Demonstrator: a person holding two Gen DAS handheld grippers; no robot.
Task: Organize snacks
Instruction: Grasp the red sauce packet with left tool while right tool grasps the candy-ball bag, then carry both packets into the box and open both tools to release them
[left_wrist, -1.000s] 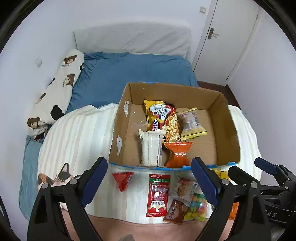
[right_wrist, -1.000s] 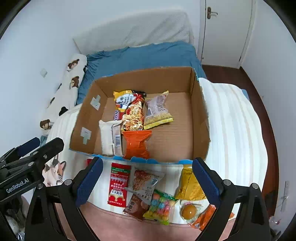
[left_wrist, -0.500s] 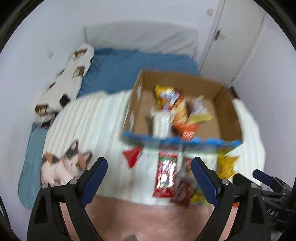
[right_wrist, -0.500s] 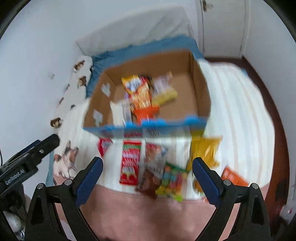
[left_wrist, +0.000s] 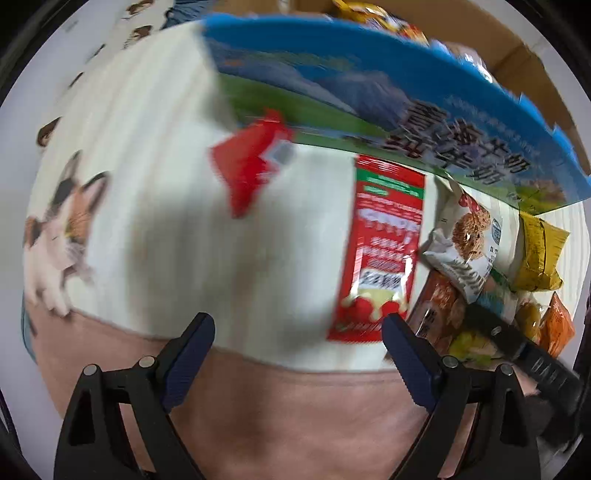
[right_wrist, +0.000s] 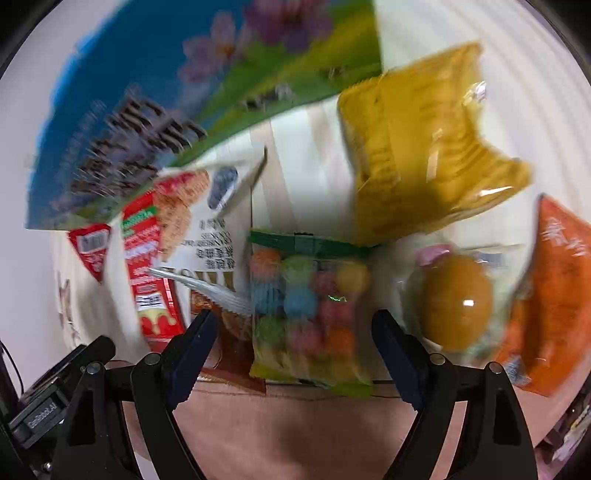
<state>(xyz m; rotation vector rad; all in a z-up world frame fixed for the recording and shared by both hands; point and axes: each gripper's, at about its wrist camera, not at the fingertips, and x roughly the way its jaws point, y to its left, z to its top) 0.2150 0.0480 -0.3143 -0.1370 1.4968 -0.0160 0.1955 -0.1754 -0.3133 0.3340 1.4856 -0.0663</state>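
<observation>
Snacks mostly outside cardboard box (left_wrist: 517, 66); candy bag (right_wrist: 310, 314) between right gripper (right_wrist: 295, 332) jaws, closing, untouched; left gripper (left_wrist: 299, 339) agape, empty.

Chinese characters on box side (left_wrist: 461, 147)

You've got a blue-and-green printed box (left_wrist: 369, 92), red sachet (left_wrist: 384, 240), yellow bag (right_wrist: 424, 147) and orange pack (right_wrist: 554, 295). Candy bag (right_wrist: 306, 306) is multicolour with a green top. Sheet (left_wrist: 147, 184) is white-striped with a calico cat print.

Both grippers (left_wrist: 297, 341) (right_wrist: 293, 334) lower, R narrower.
</observation>
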